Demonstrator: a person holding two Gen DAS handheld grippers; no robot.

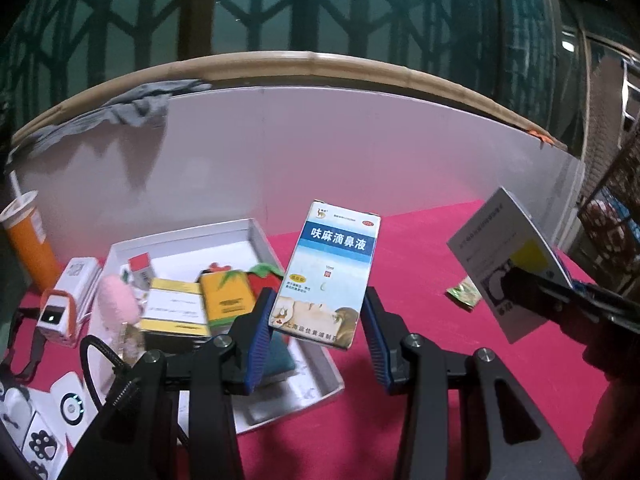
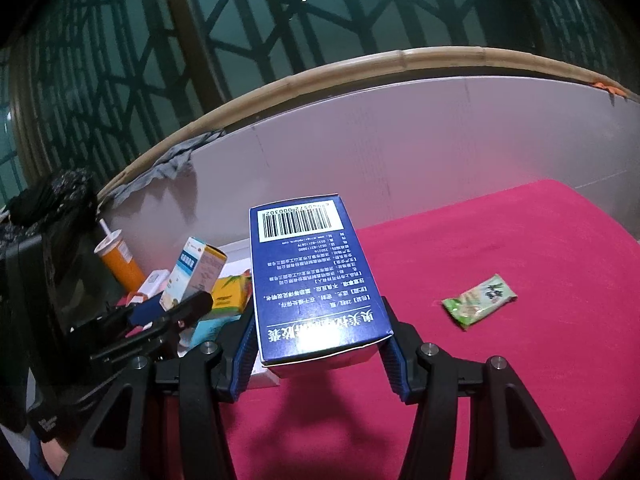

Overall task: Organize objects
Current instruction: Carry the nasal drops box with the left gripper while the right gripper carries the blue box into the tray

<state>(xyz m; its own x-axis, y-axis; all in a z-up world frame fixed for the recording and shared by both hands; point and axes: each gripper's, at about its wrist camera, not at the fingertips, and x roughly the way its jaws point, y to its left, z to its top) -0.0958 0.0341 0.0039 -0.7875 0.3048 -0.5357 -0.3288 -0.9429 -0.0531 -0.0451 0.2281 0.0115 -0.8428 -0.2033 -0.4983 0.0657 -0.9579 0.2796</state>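
1. Currently, both tools are loaded. The left tool (image 1: 318,334) pinches a white-and-blue medicine box (image 1: 334,272) by its lower end, at the centre of the left wrist view. The box is clear of the bench (image 1: 420,248) and tilted slightly to the right.
2. The right tool (image 2: 320,344) pinches a dark blue box (image 2: 312,280) at the centre of the right wrist view, barcode end pointing away. This box is also carried clear of the bench.
3. The white tray (image 1: 256,224) lies at the lower left of the left wrist view. It already holds a yellow box (image 1: 226,298), a white-and-yellow box (image 1: 174,306), a pink fluffy item (image 1: 118,298) and other small items.
4. Judged step: transport. Both boxes appear to be on their way to the tray, and neither has been set down.
5. A green sachet (image 2: 478,300) lies alone on the bench at the centre right of the right wrist view, well apart from the tray. It appears to be awaiting collection.
6. An orange cup (image 1: 30,248) with a straw stands at the left edge, outside the tray.
7. Next move, as judged: bring one box at a time over a free part of the tray, lower it until it rests, then spread the tool.
8. Caution: the tray is crowded. Free floor shows mainly at its near end. Keep the two tools apart on approach, since they work side by side.
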